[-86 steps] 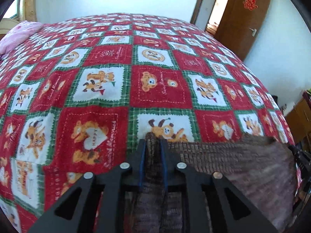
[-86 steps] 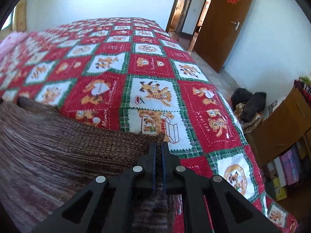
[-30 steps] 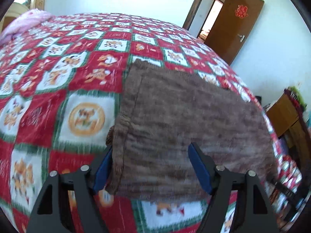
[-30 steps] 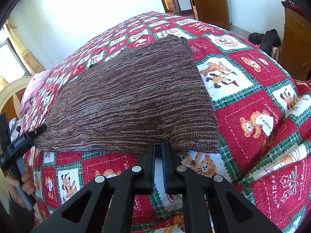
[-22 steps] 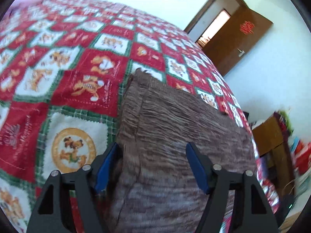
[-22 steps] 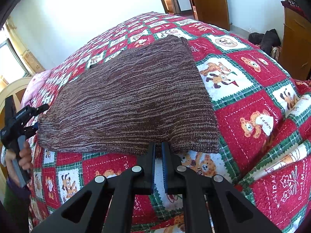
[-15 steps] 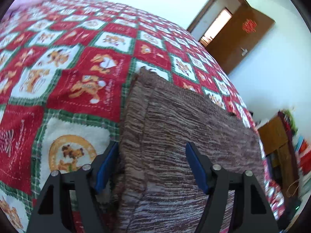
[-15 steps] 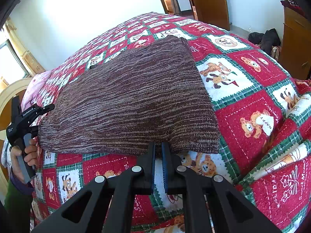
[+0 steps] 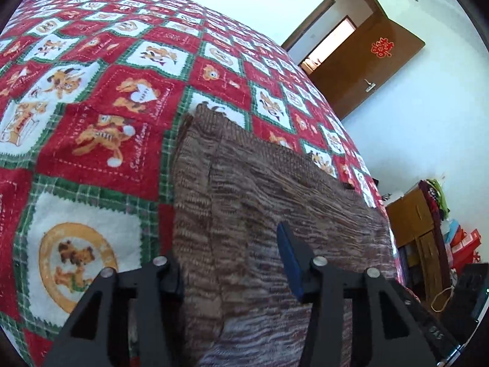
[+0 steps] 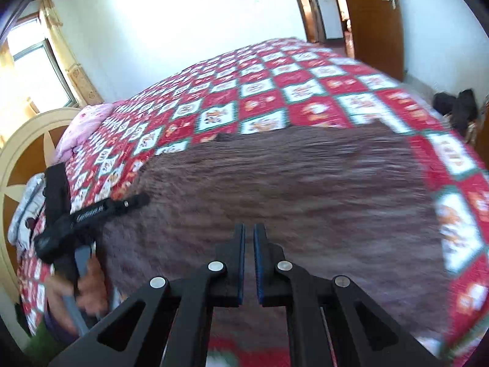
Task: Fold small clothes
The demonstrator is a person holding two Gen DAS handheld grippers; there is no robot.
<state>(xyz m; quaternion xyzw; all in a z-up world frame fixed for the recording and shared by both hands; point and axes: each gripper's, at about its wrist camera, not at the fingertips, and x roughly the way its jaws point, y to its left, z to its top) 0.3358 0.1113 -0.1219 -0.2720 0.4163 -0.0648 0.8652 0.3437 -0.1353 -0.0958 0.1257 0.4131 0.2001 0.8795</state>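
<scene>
A brown knitted garment (image 9: 275, 189) lies spread flat on the red, white and green patchwork bedspread (image 9: 91, 116), and the left gripper (image 9: 232, 263) is right down at its near corner, fingers spread wide; one blue-padded finger (image 9: 290, 257) hovers over the knit, the other sits at the garment's left edge where the fabric bunches up against it. Writing on the bedspread squares: "Sweet Memories" reads on a red patch beside a cartoon dog, "HOLIDAY" runs up its left border, and "HAPPY" sits inside a white heart on another patch. A brown door (image 9: 366, 70) stands open at the far wall with a red paper emblem (image 9: 381, 48) stuck on it. In the right wrist view, blurred, the right gripper (image 10: 249, 244) hangs over the near edge of the garment with its fingers close together, a thin gap showing between the blue pads, nothing caught in it. Off to the left there, the other gripper shows, white lettering along its arm too smeared to read. A pink pillow (image 10: 82, 128) lies by the wooden headboard (image 10: 21, 159).
</scene>
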